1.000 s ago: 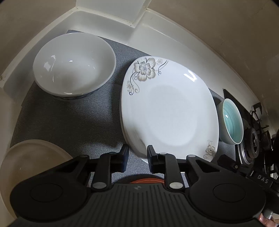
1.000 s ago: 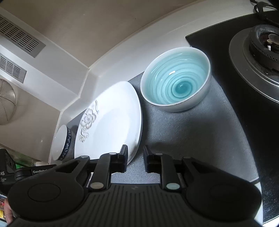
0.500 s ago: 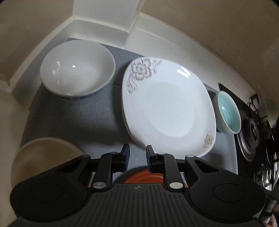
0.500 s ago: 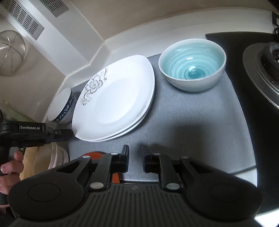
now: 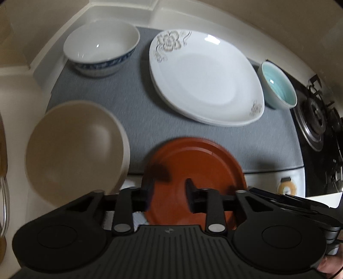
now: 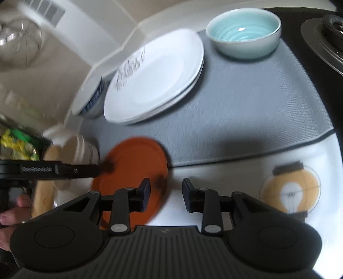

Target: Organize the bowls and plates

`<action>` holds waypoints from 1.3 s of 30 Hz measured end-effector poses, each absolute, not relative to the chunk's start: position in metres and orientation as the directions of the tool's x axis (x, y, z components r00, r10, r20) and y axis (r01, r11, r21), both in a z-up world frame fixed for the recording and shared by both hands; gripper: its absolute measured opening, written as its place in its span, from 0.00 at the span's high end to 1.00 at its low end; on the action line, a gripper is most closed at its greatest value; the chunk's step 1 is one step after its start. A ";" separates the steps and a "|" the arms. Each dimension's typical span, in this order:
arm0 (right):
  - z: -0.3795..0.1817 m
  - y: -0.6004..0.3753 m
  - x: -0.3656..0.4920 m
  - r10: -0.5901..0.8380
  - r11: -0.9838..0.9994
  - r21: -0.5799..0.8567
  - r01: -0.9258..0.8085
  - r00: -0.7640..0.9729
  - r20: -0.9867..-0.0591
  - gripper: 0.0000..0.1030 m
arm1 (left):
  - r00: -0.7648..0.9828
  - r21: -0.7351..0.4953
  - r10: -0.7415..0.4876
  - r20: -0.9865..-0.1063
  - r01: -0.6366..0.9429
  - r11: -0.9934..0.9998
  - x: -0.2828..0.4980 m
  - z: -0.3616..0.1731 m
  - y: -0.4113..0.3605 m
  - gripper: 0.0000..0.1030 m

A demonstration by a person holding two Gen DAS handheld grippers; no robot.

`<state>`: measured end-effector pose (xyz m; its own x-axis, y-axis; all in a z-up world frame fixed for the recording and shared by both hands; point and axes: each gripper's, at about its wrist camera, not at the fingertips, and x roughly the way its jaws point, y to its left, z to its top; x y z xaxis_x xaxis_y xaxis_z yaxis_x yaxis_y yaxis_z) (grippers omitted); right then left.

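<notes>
Two stacked white flowered plates (image 5: 205, 75) (image 6: 156, 75) lie on a grey mat (image 5: 137, 113) (image 6: 246, 111). A white bowl with a blue pattern (image 5: 100, 49) (image 6: 90, 100) stands at the mat's back left, a teal bowl (image 5: 278, 85) (image 6: 244, 32) at the right. An orange plate (image 5: 193, 167) (image 6: 133, 171) lies at the mat's front edge, a beige bowl (image 5: 75, 148) (image 6: 81, 148) to its left. My left gripper (image 5: 169, 193) is open and empty above the orange plate. My right gripper (image 6: 165, 193) is open and empty at that plate's right edge.
A gas stove (image 5: 317, 120) (image 6: 325, 32) stands to the right of the mat. A white counter with a bulb sticker (image 6: 289, 193) lies in front. A wall corner and ledge (image 5: 150, 12) run behind. A wire strainer (image 6: 19, 43) hangs at left.
Both grippers have pulled back and up from the plates, and both have opened wider. The orange plate and the beige bowl have come fully into view.
</notes>
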<state>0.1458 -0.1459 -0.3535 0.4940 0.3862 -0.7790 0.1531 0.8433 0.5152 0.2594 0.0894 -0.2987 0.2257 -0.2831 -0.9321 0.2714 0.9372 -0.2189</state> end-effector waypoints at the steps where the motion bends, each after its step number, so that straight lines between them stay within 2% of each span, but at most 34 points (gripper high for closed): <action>1: -0.353 -0.144 0.143 0.375 0.854 0.501 0.139 0.501 -0.780 0.68 | 0.219 -0.218 -0.281 -0.935 0.272 0.937 0.257 -0.300 0.090 0.53; 2: -0.351 -0.141 0.142 0.361 0.868 0.481 0.126 0.505 -0.784 0.80 | 0.214 -0.217 -0.279 -0.936 0.275 0.937 0.254 -0.302 0.089 0.53; 4: -0.348 -0.140 0.137 0.345 0.885 0.455 0.101 0.514 -0.785 0.91 | 0.209 -0.206 -0.273 -0.939 0.294 0.933 0.248 -0.305 0.086 0.53; 8: -0.341 -0.153 0.123 0.283 0.908 0.402 0.118 0.536 -0.796 0.92 | 0.214 -0.165 -0.241 -0.947 0.320 0.933 0.234 -0.314 0.074 0.56; 11: -0.341 -0.164 0.113 0.264 0.903 0.402 0.152 0.542 -0.798 0.92 | 0.218 -0.146 -0.226 -0.949 0.332 0.932 0.228 -0.324 0.064 0.64; 15: -0.338 -0.170 0.106 0.249 0.905 0.394 0.161 0.550 -0.797 0.92 | 0.240 -0.149 -0.242 -0.940 0.350 0.925 0.230 -0.325 0.055 0.82; 18: -0.337 -0.170 0.106 0.246 0.906 0.391 0.162 0.552 -0.797 0.90 | 0.223 -0.162 -0.254 -0.941 0.361 0.918 0.235 -0.326 0.051 0.88; 20: -0.337 -0.172 0.105 0.252 0.901 0.401 0.166 0.552 -0.795 0.90 | 0.217 -0.170 -0.260 -0.941 0.361 0.917 0.236 -0.327 0.049 0.89; 22: -0.338 -0.173 0.105 0.256 0.895 0.411 0.176 0.550 -0.795 0.85 | 0.227 -0.168 -0.265 -0.937 0.371 0.913 0.236 -0.328 0.045 0.89; 29: -0.347 -0.169 0.108 0.254 0.891 0.408 0.198 0.526 -0.811 0.80 | 0.285 -0.099 -0.250 -0.925 0.454 0.885 0.228 -0.330 0.025 0.88; 31: -0.346 -0.167 0.108 0.243 0.908 0.382 0.174 0.524 -0.816 0.81 | 0.274 -0.107 -0.253 -0.928 0.455 0.884 0.229 -0.331 0.024 0.88; 34: -0.343 -0.165 0.108 0.212 0.931 0.334 0.151 0.520 -0.827 0.87 | 0.247 -0.129 -0.262 -0.933 0.451 0.883 0.231 -0.332 0.026 0.89; 39: -0.338 -0.166 0.106 0.203 0.934 0.323 0.149 0.522 -0.828 0.87 | 0.234 -0.121 -0.253 -0.939 0.462 0.878 0.228 -0.328 0.024 0.89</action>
<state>0.1057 -0.1662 -0.3383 0.5222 0.2029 -0.8283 0.1494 0.9345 0.3231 0.2285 0.0241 -0.3283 0.2337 -0.2528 -0.9389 0.4623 0.8784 -0.1215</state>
